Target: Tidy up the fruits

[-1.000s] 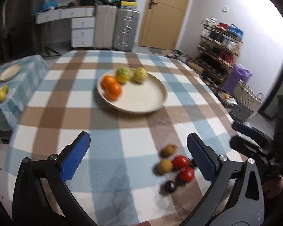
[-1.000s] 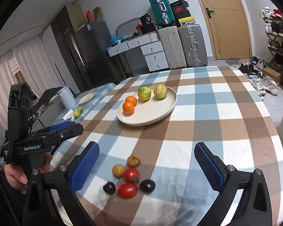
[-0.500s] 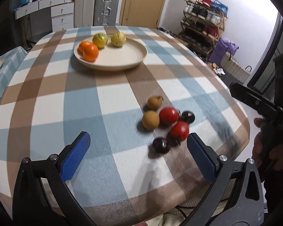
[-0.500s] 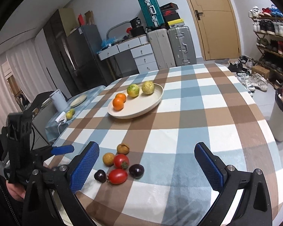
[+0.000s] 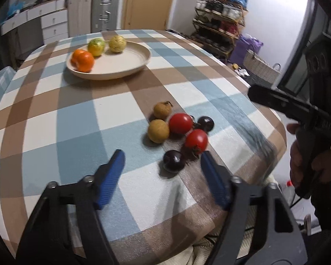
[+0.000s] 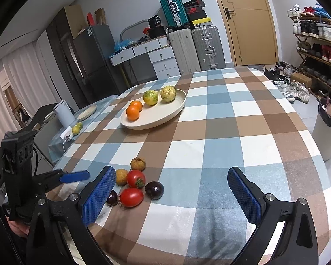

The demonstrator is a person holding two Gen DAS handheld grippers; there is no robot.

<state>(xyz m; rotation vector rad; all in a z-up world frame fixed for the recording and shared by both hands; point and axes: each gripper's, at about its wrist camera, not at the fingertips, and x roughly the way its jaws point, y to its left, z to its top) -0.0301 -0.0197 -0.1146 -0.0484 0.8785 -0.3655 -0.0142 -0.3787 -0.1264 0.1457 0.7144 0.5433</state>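
The left gripper [image 5: 162,174] hovers low over a checked tablecloth [image 5: 55,114], its blue pads [image 5: 109,177] spread apart and gripping nothing. Just ahead of it, between the tips, sits a dark plum [image 5: 173,160]; beyond lie two tomatoes [image 5: 180,123], a second plum [image 5: 205,123] and two tan fruits [image 5: 158,130], all bunched together and touching or nearly so. Farther ahead and to the left stands a cream plate [image 5: 130,66] carrying two oranges [image 5: 83,60], a green-yellow citrus [image 5: 96,46] and a pale yellow fruit [image 5: 117,43].

The right gripper [image 6: 171,195] is likewise released, its jaws wide and empty. From its camera the same cluster lies ahead toward the left finger [image 6: 98,195], which hides part of one plum [image 6: 111,198]; a tomato [image 6: 131,197] and the other plum [image 6: 154,190] sit in plain sight.

Only the left camera shows the person's right hand [image 5: 313,163] around the right gripper's handle, a wicker basket [image 5: 261,67] and a purple bag [image 5: 249,46] on the floor. Only the right camera takes in the refrigerator [image 6: 94,55], a side table with a kettle [image 6: 63,113] and two small citrus [image 6: 77,128], a teal suitcase [image 6: 170,8] stacked over the silver ones [image 6: 206,46], and a lined bin [image 6: 328,128]. Both views catch the door [image 6: 247,22] and shoe rack [image 6: 315,44].

Nothing lies between either gripper and the loose fruit.
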